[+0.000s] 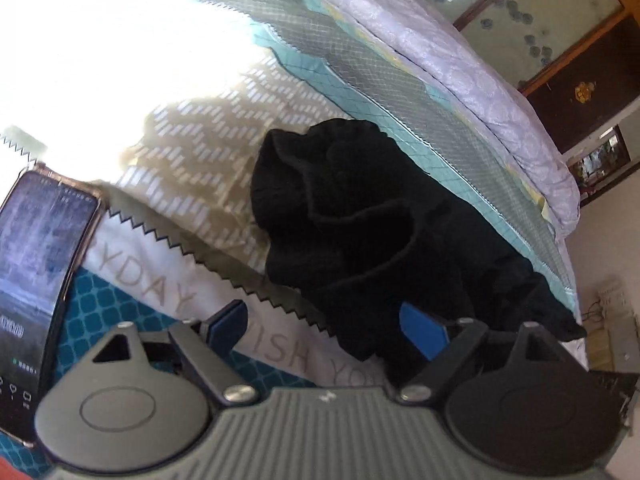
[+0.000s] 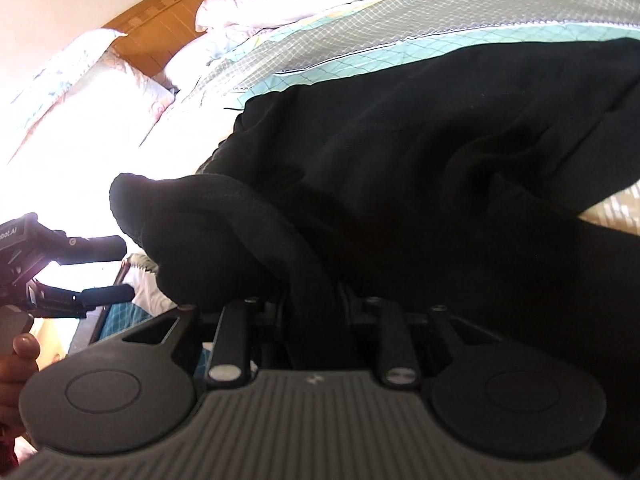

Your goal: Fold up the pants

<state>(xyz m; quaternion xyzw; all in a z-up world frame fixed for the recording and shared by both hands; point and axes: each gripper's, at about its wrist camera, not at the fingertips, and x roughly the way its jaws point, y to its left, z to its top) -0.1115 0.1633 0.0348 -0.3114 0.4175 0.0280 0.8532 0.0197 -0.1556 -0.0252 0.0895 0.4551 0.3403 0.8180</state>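
Black pants [image 1: 360,220] lie crumpled on the patterned bedspread [image 1: 208,168]. In the left wrist view my left gripper [image 1: 324,328] is open, its blue-padded fingers [image 1: 424,332] apart, with the pants' near edge hanging between them. In the right wrist view the pants [image 2: 420,160] fill most of the frame. My right gripper [image 2: 312,304] is shut on a thick fold of the pants' edge [image 2: 304,264]; its fingertips are hidden in the cloth. My left gripper [image 2: 116,268] shows at the left edge, open, held by a hand.
A phone [image 1: 36,276] lies on the bed at the left. A lilac quilt [image 1: 460,64] runs along the bed's far side. A wooden wardrobe [image 1: 576,72] stands behind it. Pillows [image 2: 92,80] and a wooden headboard [image 2: 172,12] are at the bed's head.
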